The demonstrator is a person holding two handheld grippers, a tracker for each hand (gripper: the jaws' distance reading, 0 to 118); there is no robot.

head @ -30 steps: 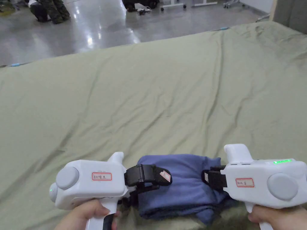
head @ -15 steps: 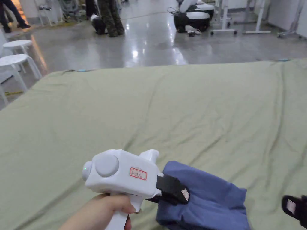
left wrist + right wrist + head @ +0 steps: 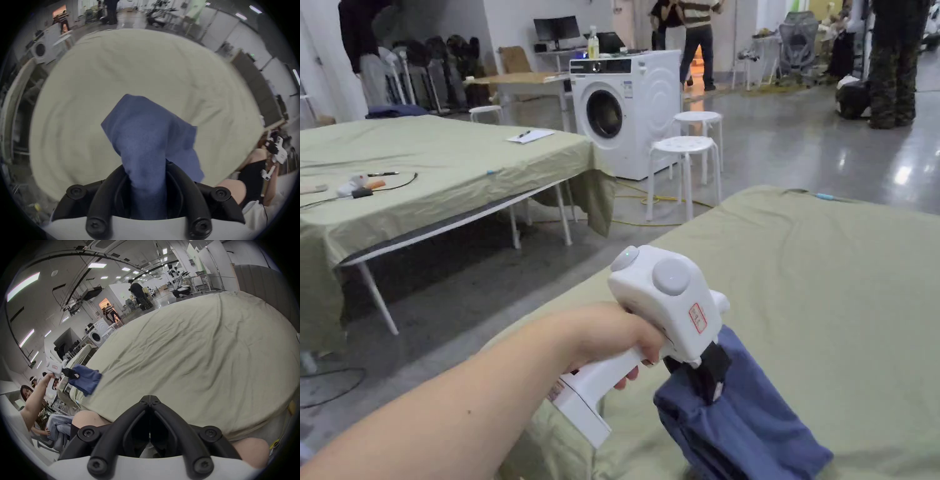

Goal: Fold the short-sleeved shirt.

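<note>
Blue fabric is clamped in the left claw (image 3: 146, 183): the folded shirt (image 3: 737, 431) has been lifted off the table (image 3: 850, 281) and carried toward its left edge. The right claw (image 3: 150, 400) has been withdrawn, closed and empty. Folding appears complete; placement remains.

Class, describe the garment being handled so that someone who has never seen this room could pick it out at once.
Start at the large table draped in pale green cloth. At its near left edge, the left gripper is shut on a folded blue shirt, which hangs from it above the cloth. It is the one dark blue item against that plain green cover.
</note>
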